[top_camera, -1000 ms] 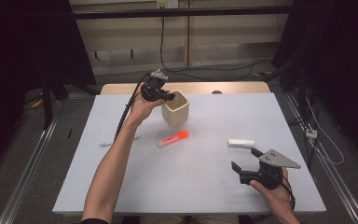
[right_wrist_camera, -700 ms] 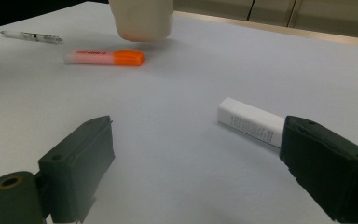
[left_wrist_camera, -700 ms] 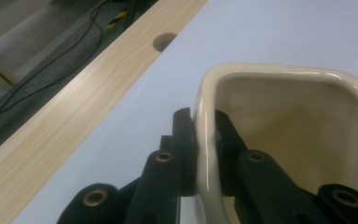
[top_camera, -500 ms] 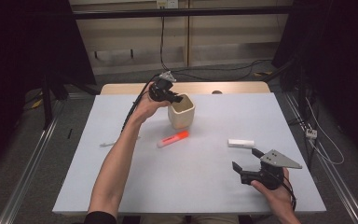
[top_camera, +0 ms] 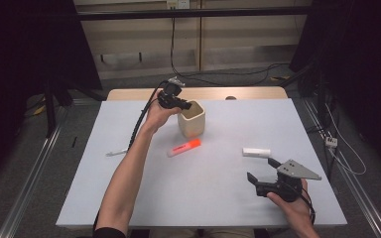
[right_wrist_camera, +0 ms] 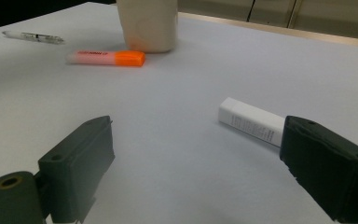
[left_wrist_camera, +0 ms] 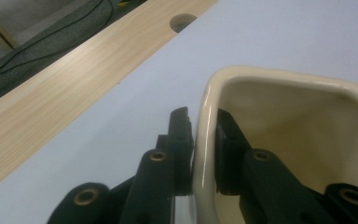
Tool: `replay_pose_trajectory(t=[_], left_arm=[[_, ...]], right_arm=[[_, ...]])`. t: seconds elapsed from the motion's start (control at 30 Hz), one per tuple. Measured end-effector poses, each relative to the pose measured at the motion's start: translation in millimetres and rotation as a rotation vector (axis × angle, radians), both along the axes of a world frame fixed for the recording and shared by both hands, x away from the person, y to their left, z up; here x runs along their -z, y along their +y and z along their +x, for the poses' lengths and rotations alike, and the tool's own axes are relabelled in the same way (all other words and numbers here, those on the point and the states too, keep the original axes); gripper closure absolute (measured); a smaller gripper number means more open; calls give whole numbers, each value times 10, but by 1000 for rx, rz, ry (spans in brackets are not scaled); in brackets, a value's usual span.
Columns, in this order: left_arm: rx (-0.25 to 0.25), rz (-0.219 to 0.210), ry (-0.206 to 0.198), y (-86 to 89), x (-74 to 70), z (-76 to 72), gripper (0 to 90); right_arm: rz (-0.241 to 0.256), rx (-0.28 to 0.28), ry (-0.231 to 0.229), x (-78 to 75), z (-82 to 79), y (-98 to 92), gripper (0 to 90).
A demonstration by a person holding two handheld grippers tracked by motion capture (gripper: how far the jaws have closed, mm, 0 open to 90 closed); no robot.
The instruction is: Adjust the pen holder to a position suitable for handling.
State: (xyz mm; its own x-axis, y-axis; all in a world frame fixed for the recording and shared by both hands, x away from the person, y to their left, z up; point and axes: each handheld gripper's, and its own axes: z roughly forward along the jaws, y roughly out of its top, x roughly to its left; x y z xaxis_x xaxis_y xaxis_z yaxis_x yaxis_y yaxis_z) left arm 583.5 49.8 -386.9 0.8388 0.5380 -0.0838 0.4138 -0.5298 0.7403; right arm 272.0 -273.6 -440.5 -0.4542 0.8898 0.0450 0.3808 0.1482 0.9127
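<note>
Left gripper [top_camera: 184, 103] clamped on the rim of the cream cup [top_camera: 192, 119], 1 jaw pressed outside the wall, the other inside it, cup wall pinched between the 2. Cup upright on the white table [top_camera: 178, 198], toward the far side. In the left gripper view [left_wrist_camera: 204, 158], cup [left_wrist_camera: 307, 140] opening to the right of the jaws, wooden table edge [left_wrist_camera: 65, 88] beyond them.

Right gripper [top_camera: 262, 173] held low near the table's near edge, jaws spread wide, gripping nothing. In the right gripper view [right_wrist_camera: 196, 158], white tube [right_wrist_camera: 251, 122] just ahead of the right-hand jaw, orange highlighter [right_wrist_camera: 106, 58] and pen [right_wrist_camera: 32, 37] farther ahead toward the left-hand jaw, cup [right_wrist_camera: 147, 25] beyond the highlighter.
</note>
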Motion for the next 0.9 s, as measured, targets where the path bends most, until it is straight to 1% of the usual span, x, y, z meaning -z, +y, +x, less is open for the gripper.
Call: replay_pose_trajectory(t=[0.03, 0.07, 0.1, 0.13, 0.17, 0.2, 0.23, 0.3, 0.37, 0.43, 0.53, 0.6, 0.67, 0.7, 0.73, 0.83, 0.9], left_arm=[[-13, -7, 6, -2, -23, -11, 764], [-33, -6, 9, -7, -46, -26, 728], [-48, 2, 8, -8, -71, -38, 675], [-62, -5, 12, -9, -88, -58, 650], [-78, -5, 4, -10, -101, -80, 646], [-108, 10, -8, -9, -114, -104, 613], [-136, 12, -16, 1, -125, -124, 578], [-166, -13, 2, 26, -130, -155, 560], [-213, -9, 11, 52, -132, -184, 533], [-237, -19, 37, 77, -129, -198, 533], [-279, -2, 64, 68, -109, -230, 534], [-290, 3, 68, 49, -91, -252, 553], [-314, 32, 73, 38, -77, -270, 577], [-337, 17, 80, 38, -71, -284, 590], [-349, 10, 99, 38, -67, -293, 590], [-381, 7, 139, 19, -60, -312, 589], [-398, 22, 148, -11, -59, -321, 592]], right_arm=[[0, 0, 0, 0, 0, 0, 95], [0, 0, 0, -1, -1, 1, 94], [1, 0, 1, -1, -2, 1, 95], [0, 0, 0, -1, -2, 2, 95], [0, 1, 0, -1, -3, 3, 95], [-1, 1, 0, -2, -3, 4, 95], [-2, 0, 0, -1, -2, 7, 95], [-3, -1, -1, -1, -3, 13, 94], [-4, -3, -2, -2, -5, 19, 95], [-6, -5, -5, -3, -6, 20, 94], [-8, -3, -4, -3, -3, 23, 95], [-7, -5, -3, -2, -1, 25, 95], [-9, -6, -3, -3, -2, 28, 94], [-8, -6, -3, -3, -3, 28, 95], [-9, -7, -4, -3, -3, 27, 95], [-6, -2, -3, 0, -1, 24, 95], [-8, -4, -2, 0, 1, 24, 95]])
